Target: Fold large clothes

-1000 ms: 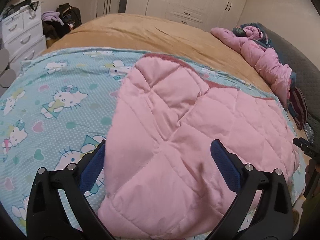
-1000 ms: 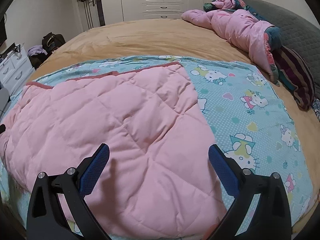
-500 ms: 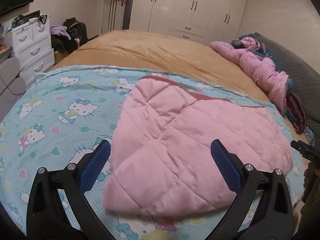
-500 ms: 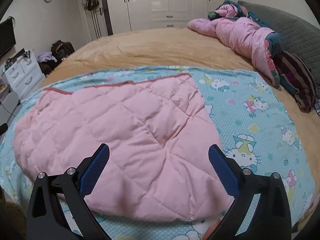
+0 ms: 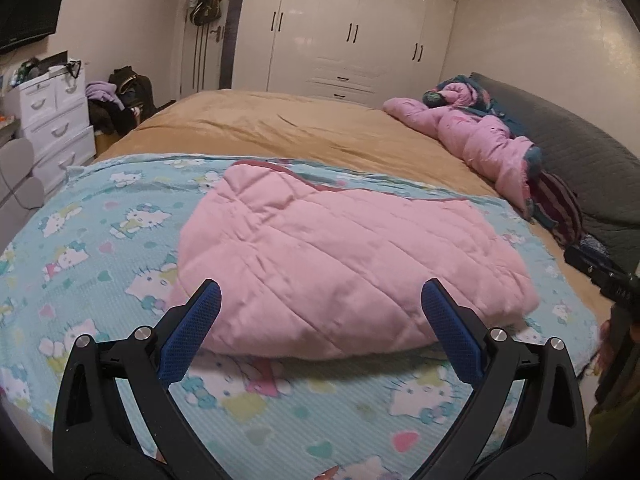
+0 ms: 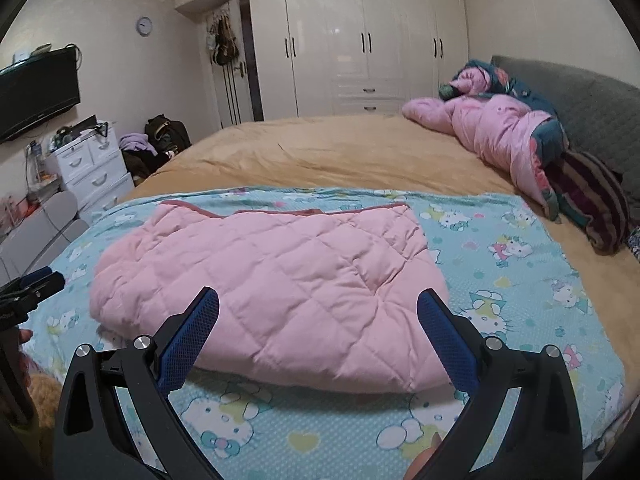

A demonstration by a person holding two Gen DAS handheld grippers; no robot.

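Both tongs pulled back and up since a second ago: left tongs (image 5: 320, 308) and right tongs (image 6: 318, 306) gape wide, gripping nothing, hovering clear of the folded pink quilt (image 5: 336, 264). Smaller in view now, with printed sheet (image 6: 520, 280) showing before the near fold. Lies ahead of both tongs on that sheet, long axis running sideways across the tongs' line of sight, red-trimmed edge (image 6: 280, 212) on the far side.
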